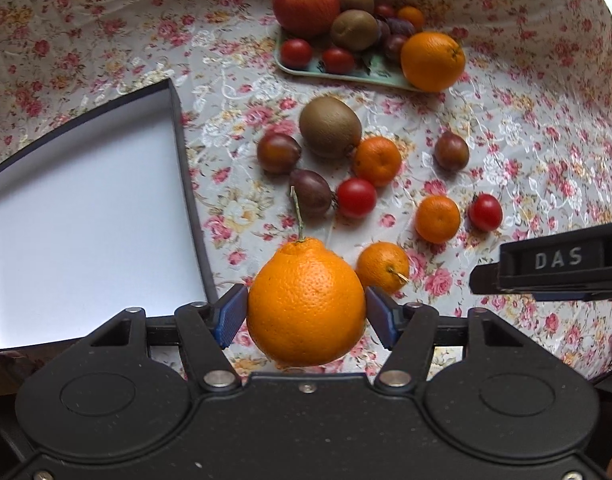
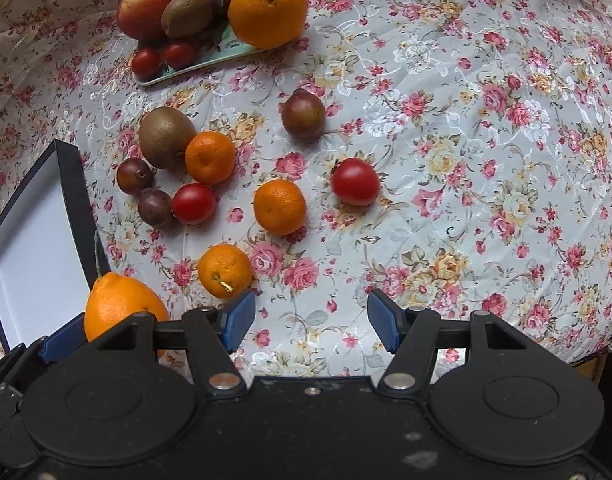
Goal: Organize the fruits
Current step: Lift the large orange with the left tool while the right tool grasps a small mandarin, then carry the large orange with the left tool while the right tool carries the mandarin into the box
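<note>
Clamped in the left gripper (image 1: 306, 312): a big round stemmed orange (image 1: 306, 300), beside the white-lined dark box (image 1: 86, 208). Right gripper (image 2: 309, 320) spread wide, empty, near a small stemmed mandarin (image 2: 224, 271).

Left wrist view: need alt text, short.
The left tool clamps a large stemmed orange citrus fruit between its blue pads, beside an empty white-lined dark box. Beyond it, small mandarins, red tomatoes, dark plums and a brown kiwi lie loose on a floral tablecloth, with a pale green tray of fruit behind.
</note>
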`<move>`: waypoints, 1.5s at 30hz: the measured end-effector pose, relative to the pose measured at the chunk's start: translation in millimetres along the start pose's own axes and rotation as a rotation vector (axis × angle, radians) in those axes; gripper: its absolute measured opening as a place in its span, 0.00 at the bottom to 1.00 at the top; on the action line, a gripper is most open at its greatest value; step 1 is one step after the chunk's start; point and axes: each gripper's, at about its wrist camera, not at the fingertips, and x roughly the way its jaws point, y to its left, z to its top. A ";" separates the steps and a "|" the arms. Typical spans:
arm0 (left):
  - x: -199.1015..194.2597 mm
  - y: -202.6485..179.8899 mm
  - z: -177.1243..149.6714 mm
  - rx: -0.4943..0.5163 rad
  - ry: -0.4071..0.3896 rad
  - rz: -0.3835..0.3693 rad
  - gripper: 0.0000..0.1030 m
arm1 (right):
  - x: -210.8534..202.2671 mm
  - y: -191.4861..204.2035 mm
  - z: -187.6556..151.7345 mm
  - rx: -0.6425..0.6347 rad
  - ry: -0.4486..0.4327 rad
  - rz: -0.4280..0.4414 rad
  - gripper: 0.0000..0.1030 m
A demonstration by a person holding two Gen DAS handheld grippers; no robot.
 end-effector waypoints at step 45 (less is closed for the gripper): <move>-28.7 124.3 -0.7 -0.207 -0.063 0.043 0.64 | 47.2 83.8 17.3 -0.024 0.007 -0.029 0.15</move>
